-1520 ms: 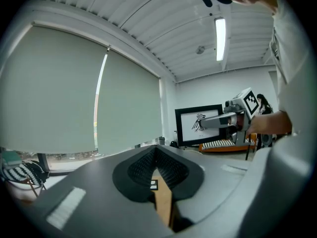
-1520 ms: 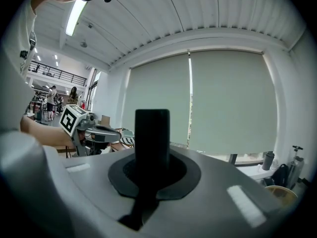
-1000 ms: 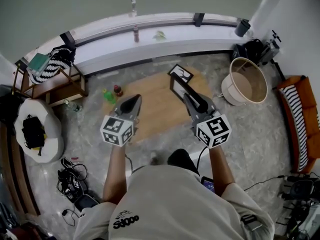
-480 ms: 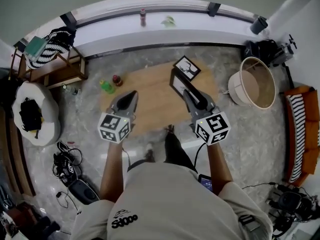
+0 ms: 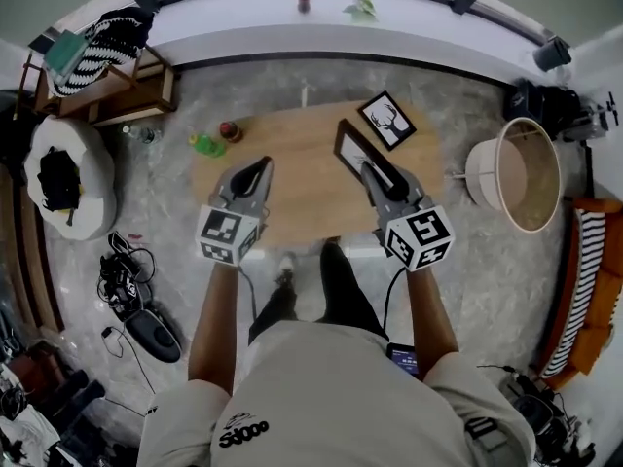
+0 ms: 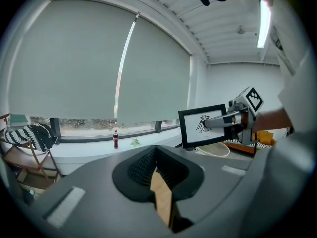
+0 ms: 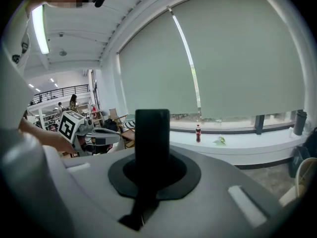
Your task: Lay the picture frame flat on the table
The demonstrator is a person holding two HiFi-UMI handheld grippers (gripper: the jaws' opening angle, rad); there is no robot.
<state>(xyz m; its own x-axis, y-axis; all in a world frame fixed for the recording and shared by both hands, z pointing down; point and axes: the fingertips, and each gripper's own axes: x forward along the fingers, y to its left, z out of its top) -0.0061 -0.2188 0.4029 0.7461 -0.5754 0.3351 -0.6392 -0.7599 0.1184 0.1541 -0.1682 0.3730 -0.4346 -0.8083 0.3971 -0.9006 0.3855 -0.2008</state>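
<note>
My right gripper [image 5: 376, 173] is shut on the black picture frame [image 5: 352, 151], gripping its edge above the right half of the wooden table [image 5: 292, 188]. In the right gripper view the frame's dark edge [image 7: 152, 128] stands upright between the jaws. From the left gripper view the frame [image 6: 203, 126] faces me, upright, with a bird drawing and the right gripper [image 6: 233, 120] clamped on its side. A second frame [image 5: 386, 120] with a deer picture lies flat at the table's far right. My left gripper [image 5: 257, 170] hovers over the table's left half, shut and holding nothing.
A green bottle [image 5: 206, 145] and a red-capped one [image 5: 230, 130] stand on the floor by the table's left end. A round basket [image 5: 526, 173] sits to the right. A white pouf [image 5: 60, 191], a wooden shelf [image 5: 117, 86] and cables [image 5: 127, 275] lie at the left.
The person has stepped closer to the table, so it sits lower and larger in view. Both grippers have moved out over the tabletop. The right gripper has kept its hold on the frame.
</note>
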